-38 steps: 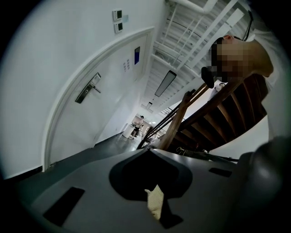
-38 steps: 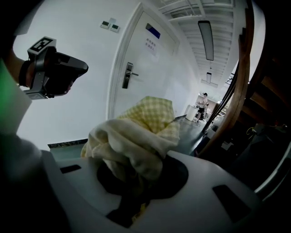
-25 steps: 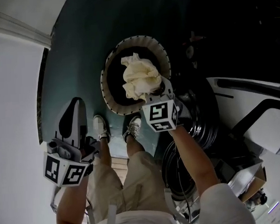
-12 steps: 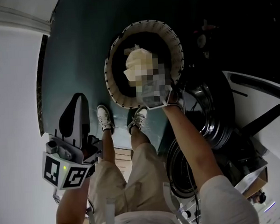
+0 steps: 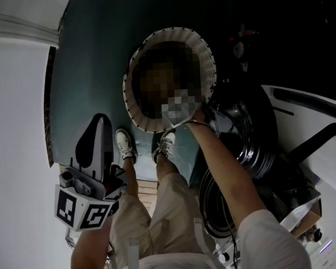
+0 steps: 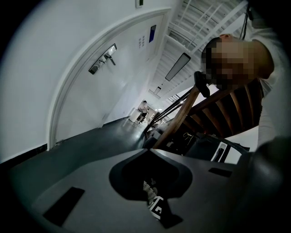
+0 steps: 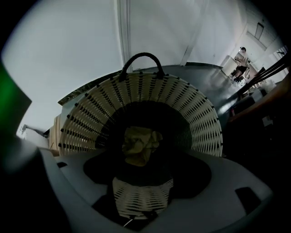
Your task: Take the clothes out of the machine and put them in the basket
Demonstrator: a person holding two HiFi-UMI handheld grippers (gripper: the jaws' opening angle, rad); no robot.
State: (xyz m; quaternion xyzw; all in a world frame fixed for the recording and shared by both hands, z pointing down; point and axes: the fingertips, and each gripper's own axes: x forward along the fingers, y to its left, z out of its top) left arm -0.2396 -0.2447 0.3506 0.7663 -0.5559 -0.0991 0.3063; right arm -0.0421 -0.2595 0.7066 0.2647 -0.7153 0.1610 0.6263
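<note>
Right gripper (image 7: 144, 168) jaws just opened over basket (image 7: 191, 109); cream cloth (image 7: 140, 144) lies inside (loose, ungripped). Left gripper (image 5: 96, 129) looks closed, empty, held aside.

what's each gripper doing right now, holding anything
left gripper: shut, holding nothing.
right gripper: open, its jaws have just been opening; the pale cloth lies loose in the basket beneath them, not gripped.

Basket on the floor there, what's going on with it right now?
A person is moving laundry into the wicker basket. The right gripper points down into it; its fingers have just been opening, and the pale yellow cloth lies loose in the basket below them. The left gripper is held aside, fingers together, empty.
</note>
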